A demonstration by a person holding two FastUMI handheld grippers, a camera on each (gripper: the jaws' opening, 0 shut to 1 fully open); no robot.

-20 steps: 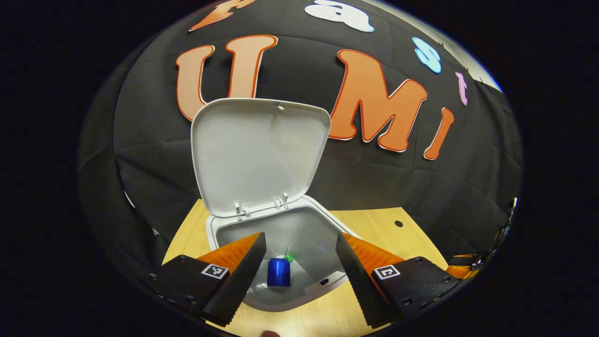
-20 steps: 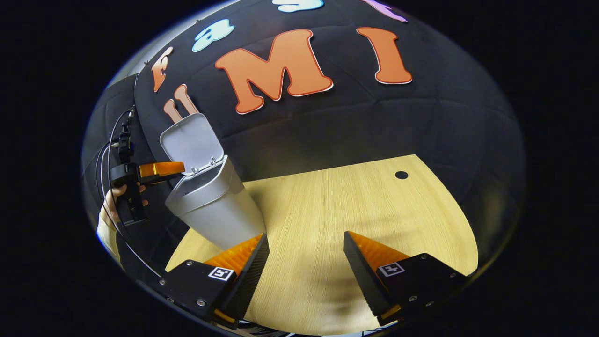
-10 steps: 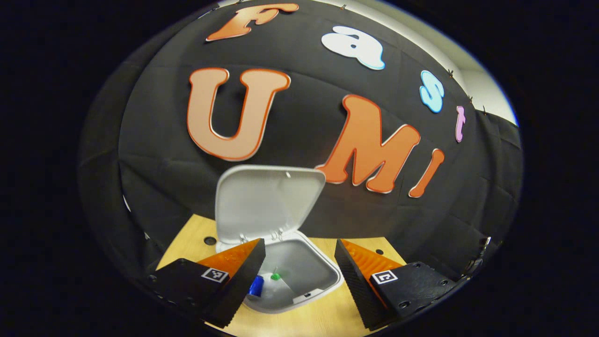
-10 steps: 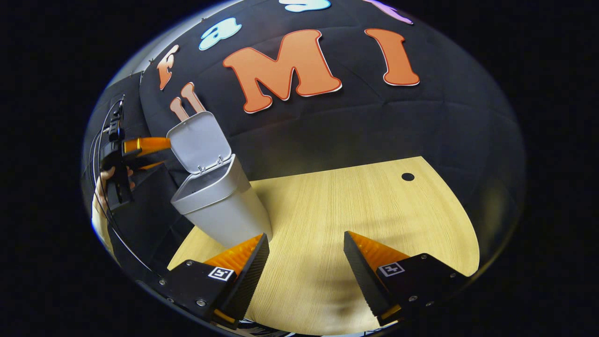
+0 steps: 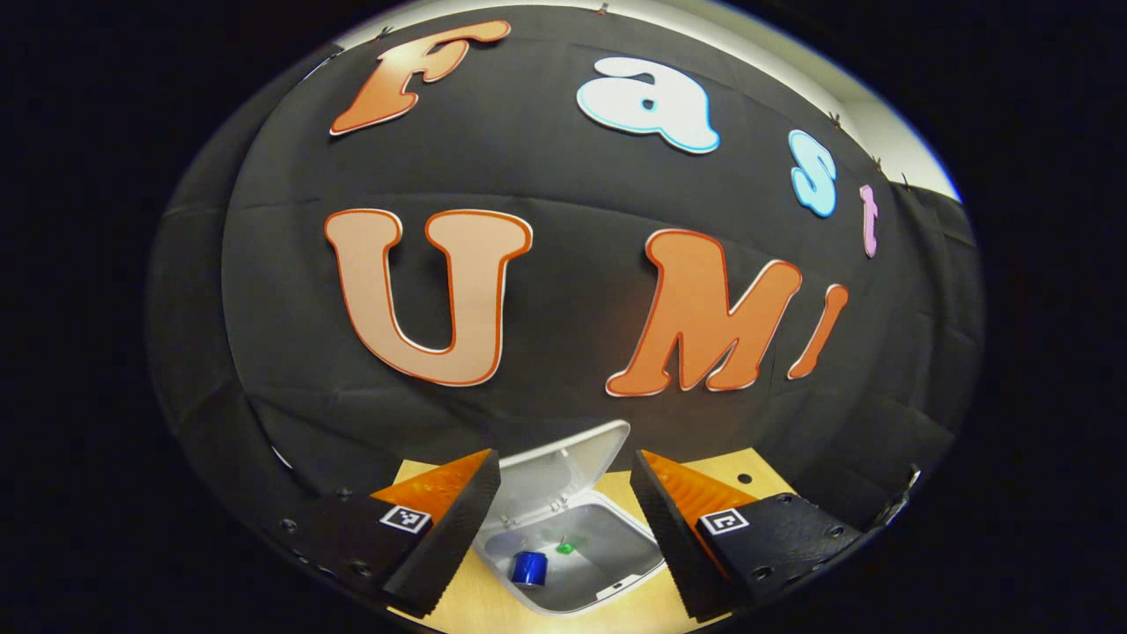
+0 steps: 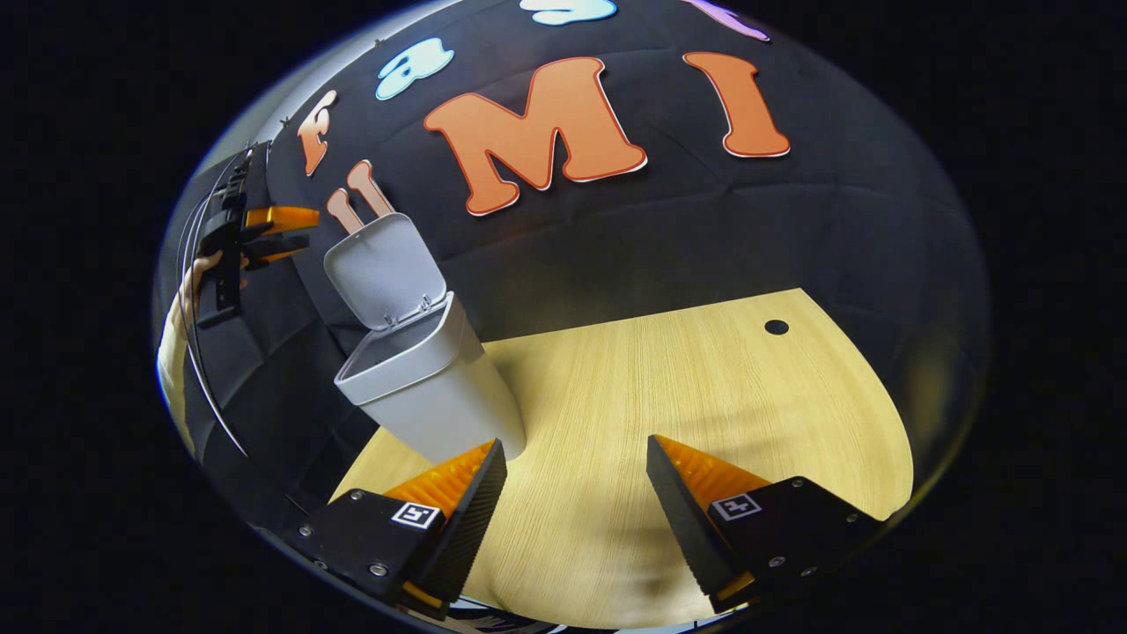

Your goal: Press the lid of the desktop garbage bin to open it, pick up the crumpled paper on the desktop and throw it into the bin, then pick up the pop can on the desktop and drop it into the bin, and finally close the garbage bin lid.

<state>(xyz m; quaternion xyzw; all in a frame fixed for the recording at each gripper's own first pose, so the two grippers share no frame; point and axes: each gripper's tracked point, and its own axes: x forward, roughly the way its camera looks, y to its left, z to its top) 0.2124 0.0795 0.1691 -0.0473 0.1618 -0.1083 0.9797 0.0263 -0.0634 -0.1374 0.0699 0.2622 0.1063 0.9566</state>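
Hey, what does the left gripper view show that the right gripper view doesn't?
Left gripper view alone: the bin's inside, with the blue pop can lying at the bottom by a small green bit. Right gripper view alone: the bin's outer wall, a wide stretch of bare desktop, and the left gripper held above the bin. Both: the bin with its lid raised.

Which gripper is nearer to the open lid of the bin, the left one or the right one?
Left. The left gripper hangs above the bin, beside its raised lid. The right gripper sits low over the table, beside the bin's base.
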